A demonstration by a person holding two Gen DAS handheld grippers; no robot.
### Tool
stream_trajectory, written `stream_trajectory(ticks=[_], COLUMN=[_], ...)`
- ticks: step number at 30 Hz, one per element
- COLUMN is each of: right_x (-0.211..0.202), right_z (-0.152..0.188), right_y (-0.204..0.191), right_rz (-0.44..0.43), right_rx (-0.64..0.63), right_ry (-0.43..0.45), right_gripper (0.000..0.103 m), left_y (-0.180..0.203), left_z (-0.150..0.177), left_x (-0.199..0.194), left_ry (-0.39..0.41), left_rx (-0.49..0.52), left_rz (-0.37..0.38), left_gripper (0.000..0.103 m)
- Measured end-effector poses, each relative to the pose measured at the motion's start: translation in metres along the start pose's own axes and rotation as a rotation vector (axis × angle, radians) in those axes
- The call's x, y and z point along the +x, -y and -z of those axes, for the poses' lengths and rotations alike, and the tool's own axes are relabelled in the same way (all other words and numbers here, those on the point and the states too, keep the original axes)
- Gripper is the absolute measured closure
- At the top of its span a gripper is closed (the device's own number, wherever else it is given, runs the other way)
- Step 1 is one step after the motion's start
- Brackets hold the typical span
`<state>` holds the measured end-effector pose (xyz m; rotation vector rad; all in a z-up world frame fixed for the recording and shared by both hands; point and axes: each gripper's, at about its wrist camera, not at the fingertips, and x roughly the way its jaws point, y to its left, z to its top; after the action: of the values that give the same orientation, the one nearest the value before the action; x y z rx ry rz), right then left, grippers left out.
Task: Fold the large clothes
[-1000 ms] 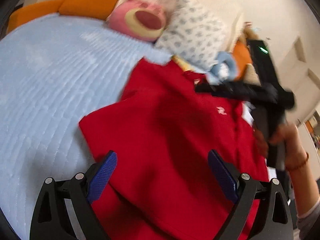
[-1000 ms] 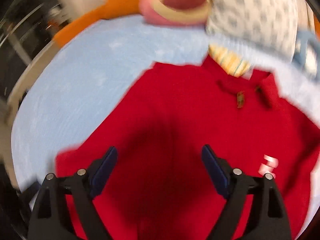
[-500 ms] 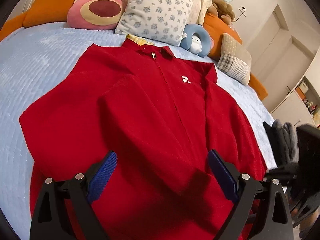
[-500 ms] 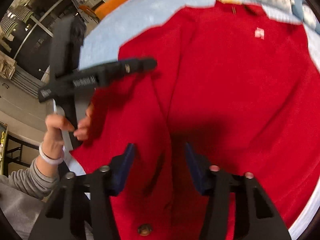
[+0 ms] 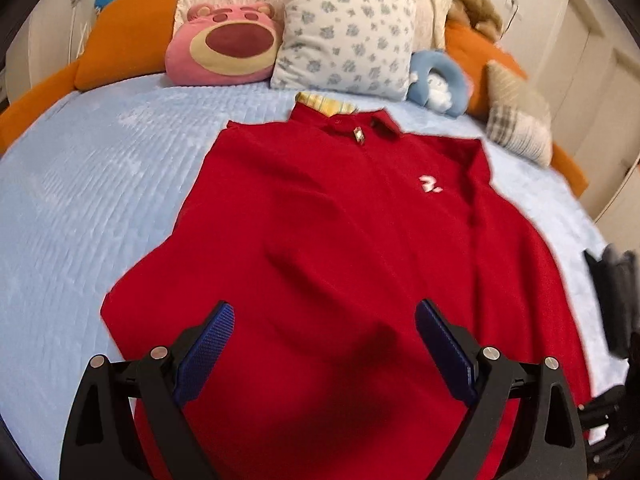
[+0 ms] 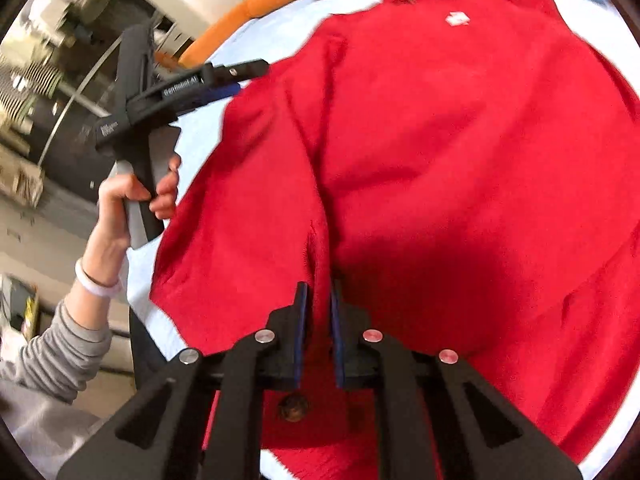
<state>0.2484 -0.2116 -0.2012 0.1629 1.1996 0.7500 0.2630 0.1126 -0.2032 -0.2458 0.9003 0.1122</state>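
Note:
A red zip jacket (image 5: 340, 220) lies front-up and spread out on the light blue bed cover (image 5: 100, 184), its collar towards the pillows. My left gripper (image 5: 324, 308) hovers open over the jacket's near hem with nothing between its blue pads. In the right wrist view a hand holds that left gripper (image 6: 246, 78) above the jacket's left side. My right gripper (image 6: 318, 292) is closing at the near edge of the jacket (image 6: 440, 140), its pads pinching a raised fold of red cloth. A brown button (image 6: 294, 408) shows just below the pads.
A pink bear cushion (image 5: 224, 44), a flowered pillow (image 5: 344, 36), a blue plush ring (image 5: 438, 80) and a plaid cushion (image 5: 520, 128) line the head of the bed against orange bolsters (image 5: 124, 36). A grey-sleeved arm (image 6: 60, 344) is at the left bed edge.
The right gripper swept from the middle of the jacket down to its near edge and its jaws came together on a fold of cloth. The left gripper stayed open and drifted over the hem.

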Motion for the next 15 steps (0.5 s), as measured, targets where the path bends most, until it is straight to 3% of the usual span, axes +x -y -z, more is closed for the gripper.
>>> stream_trajectory(ticks=[4,7,8,9,10,12,14,15], right_x=[0.0,-0.025,-0.034,-0.043,-0.052,-0.062,-0.056,-0.054], right_z=[0.003,-0.001,0.001,0.003,0.009,0.023,0.033,0.038], right_y=[-0.013,-0.037,-0.047,-0.06,-0.071,-0.097,-0.11,-0.11], right_rz=[0.082,0.137,0.153,0.166,0.167,0.141,0.134,0.134], right_rx=[-0.067,-0.145,-0.175,-0.207,-0.238,-0.309,-0.322,-0.323], right_ry=[0.018,0.078,0.108,0.144,0.18,0.219,0.217,0.209], right_gripper=[0.081,0.077,0.071,0.049,0.036,0.038,0.054,0.069], left_y=[0.009,0.015,0.017,0.019,0.021,0.03,0.039,0.044], left_z=[0.014,0.022,0.021,0.018,0.017,0.018,0.024,0.03], left_x=[0.044,0.041,0.033,0.019,0.009,-0.023,-0.042,-0.05], left_ry=[-0.156,-0.106,-0.083,-0.048,-0.021,0.053,0.076,0.084], left_rx=[0.078,0.141,0.159,0.177,0.191,0.238,0.271,0.29], left_rz=[-0.066,-0.112,-0.13,-0.133,-0.12,-0.06,0.003,0.037], left_gripper=[0.01,0.01,0.01,0.01,0.01,0.01,0.01,0.01])
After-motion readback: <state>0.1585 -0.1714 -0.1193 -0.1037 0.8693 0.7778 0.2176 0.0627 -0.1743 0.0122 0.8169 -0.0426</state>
